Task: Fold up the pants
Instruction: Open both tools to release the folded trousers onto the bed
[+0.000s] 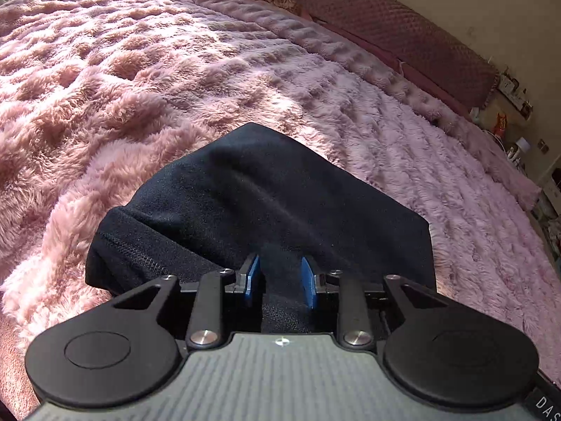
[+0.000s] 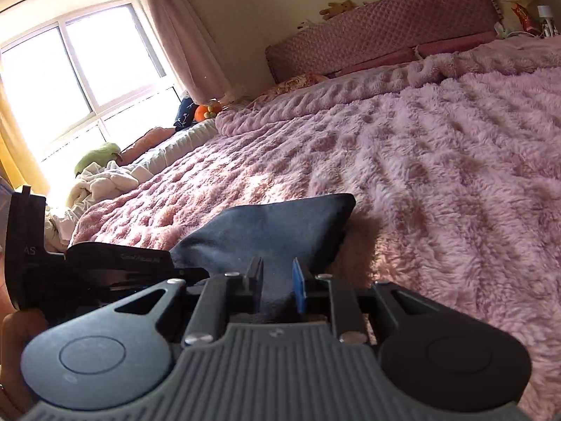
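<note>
The dark navy pants (image 1: 259, 203) lie bunched in a folded wedge on the fluffy pink blanket (image 1: 140, 87), with a ribbed hem on the left side. My left gripper (image 1: 280, 280) has its blue pads pressed on a fold of the pants' near edge. In the right wrist view the pants (image 2: 280, 224) rise off the bed to a corner at the far right. My right gripper (image 2: 278, 280) is shut on their near edge too. The left gripper's black housing (image 2: 91, 270) sits close beside it on the left, with a hand (image 2: 17, 333) behind it.
A quilted pink headboard (image 2: 385, 31) and a ridge of rolled blanket (image 2: 350, 87) run along the bed's far side. A heap of pale laundry (image 2: 101, 182) lies near the bright window (image 2: 70, 70). A cluttered nightstand (image 1: 515, 133) stands past the bed's right edge.
</note>
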Demonstrator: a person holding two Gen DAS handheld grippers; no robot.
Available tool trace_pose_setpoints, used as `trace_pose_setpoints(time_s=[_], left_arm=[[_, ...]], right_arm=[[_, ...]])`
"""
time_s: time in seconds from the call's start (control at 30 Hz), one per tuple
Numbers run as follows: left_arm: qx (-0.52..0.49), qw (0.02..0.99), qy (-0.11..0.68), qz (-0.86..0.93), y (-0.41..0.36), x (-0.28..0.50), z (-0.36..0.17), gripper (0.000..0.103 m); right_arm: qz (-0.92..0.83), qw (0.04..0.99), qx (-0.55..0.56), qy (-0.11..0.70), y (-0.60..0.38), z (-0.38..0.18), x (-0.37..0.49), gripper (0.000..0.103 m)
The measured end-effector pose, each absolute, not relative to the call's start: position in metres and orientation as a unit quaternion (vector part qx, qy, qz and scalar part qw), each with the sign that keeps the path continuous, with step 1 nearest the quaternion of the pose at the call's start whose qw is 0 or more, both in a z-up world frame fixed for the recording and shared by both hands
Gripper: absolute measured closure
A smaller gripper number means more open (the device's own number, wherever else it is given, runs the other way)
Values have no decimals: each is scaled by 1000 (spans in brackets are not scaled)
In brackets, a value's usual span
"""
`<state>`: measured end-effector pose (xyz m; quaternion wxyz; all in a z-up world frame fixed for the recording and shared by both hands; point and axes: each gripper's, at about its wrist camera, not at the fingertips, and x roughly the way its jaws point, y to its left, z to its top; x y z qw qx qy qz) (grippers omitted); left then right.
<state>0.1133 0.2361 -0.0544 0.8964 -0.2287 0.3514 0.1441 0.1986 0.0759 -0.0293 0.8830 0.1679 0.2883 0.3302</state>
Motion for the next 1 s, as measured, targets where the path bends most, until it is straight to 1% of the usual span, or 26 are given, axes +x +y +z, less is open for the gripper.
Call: trace_pose_setpoints(time_s=[0.13, 0.2, 0.23, 0.3, 0.33, 0.37, 0.43, 0.53, 0.57, 0.63, 0.7, 0.73, 0.8, 0.83, 0.9, 0.97, 1.0], left_arm=[[-198, 904, 349, 146, 228, 105, -58, 72], [-193, 902, 359, 142, 225, 100, -60, 72], [-189, 901, 364, 143, 222, 97, -60, 72], [-173, 901, 365, 158, 213, 94, -58, 72], [-165, 901, 366, 167, 209, 93, -57, 72], [-154, 900, 366, 179, 203, 92, -54, 72], [-143, 899, 362, 201, 194, 90, -50, 70], [-136, 894, 360, 231, 181, 89, -41, 60], [-131, 893, 360, 238, 176, 88, -36, 57], [-121, 897, 351, 239, 168, 84, -28, 55], [-117, 906, 336, 229, 159, 76, -19, 54], [-116, 909, 332, 224, 155, 72, -14, 53], [-113, 910, 332, 221, 146, 65, -8, 45], [-110, 911, 332, 218, 142, 63, -6, 45], [-99, 915, 335, 204, 133, 57, 0, 40], [-92, 917, 330, 204, 122, 46, 7, 36], [-89, 917, 330, 205, 118, 43, 10, 31]], right_arm=[[314, 891, 125, 302, 102, -39, 226, 90], [296, 890, 127, 322, 103, -50, 242, 101], [277, 895, 124, 325, 101, -57, 248, 103], [240, 911, 106, 318, 98, -59, 255, 103], [224, 918, 97, 311, 95, -58, 255, 94], [213, 925, 94, 302, 89, -55, 253, 93], [227, 920, 119, 296, 74, -47, 248, 93], [248, 914, 126, 294, 59, -37, 232, 89], [255, 914, 116, 293, 54, -32, 220, 85], [268, 911, 92, 299, 47, -27, 202, 79], [278, 905, 68, 314, 41, -25, 186, 71], [282, 902, 54, 323, 39, -25, 175, 71], [287, 897, 35, 335, 40, -23, 161, 70], [290, 895, 29, 338, 42, -22, 156, 70], [303, 888, 12, 345, 48, -16, 146, 65], [316, 880, -5, 355, 52, -10, 139, 63], [320, 877, -7, 359, 52, -7, 135, 62]])
